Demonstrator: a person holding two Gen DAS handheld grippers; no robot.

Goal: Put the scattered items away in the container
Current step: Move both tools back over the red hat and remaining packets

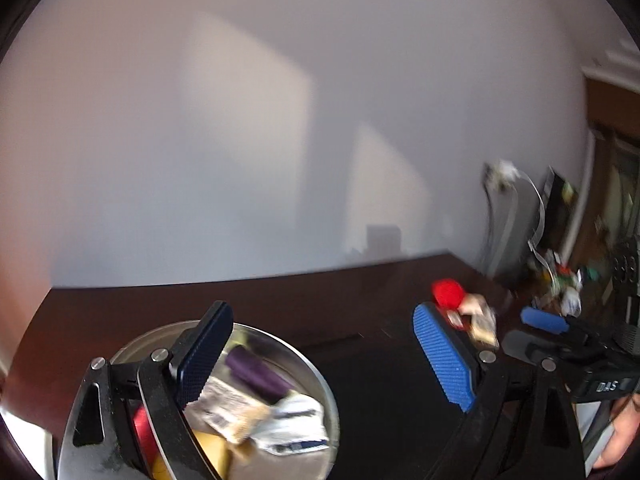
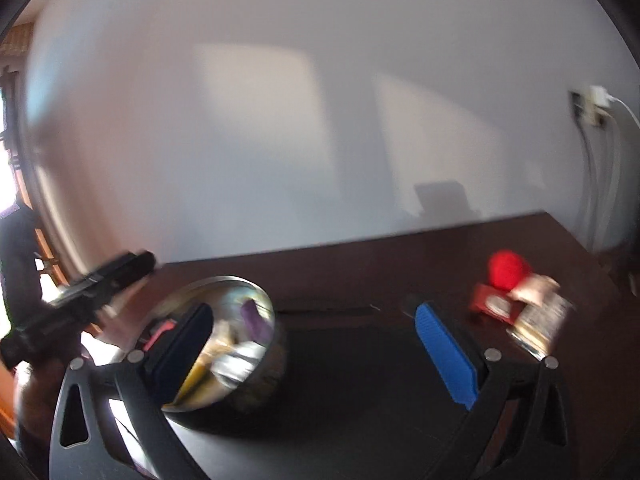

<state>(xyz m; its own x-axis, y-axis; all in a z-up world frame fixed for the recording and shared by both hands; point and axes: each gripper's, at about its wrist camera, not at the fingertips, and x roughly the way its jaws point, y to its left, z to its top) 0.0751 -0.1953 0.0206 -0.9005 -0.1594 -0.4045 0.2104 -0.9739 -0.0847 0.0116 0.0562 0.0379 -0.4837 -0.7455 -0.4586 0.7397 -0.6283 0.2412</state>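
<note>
A metal bowl (image 1: 132, 344) sits low and left in the left wrist view, holding a purple item (image 1: 256, 372), paper packets, and yellow and red pieces. My left gripper (image 1: 324, 356) is open above the dark table, its left finger over the bowl, nothing between the fingers. Further right lie a red ball (image 1: 448, 292) and a pale packet (image 1: 482, 322). My right gripper (image 2: 316, 356) is wide open and empty, with the bowl (image 2: 236, 282) at its left finger. The red ball (image 2: 508, 270), a red box (image 2: 494, 304) and a packet (image 2: 540, 320) lie to the right.
A white wall closes off the far edge of the brown table (image 2: 360, 264). Cables and a wall plug (image 2: 596, 100) hang at the right. A cluttered pile (image 1: 560, 280) fills the far right corner. A hand (image 1: 620, 440) shows at the lower right.
</note>
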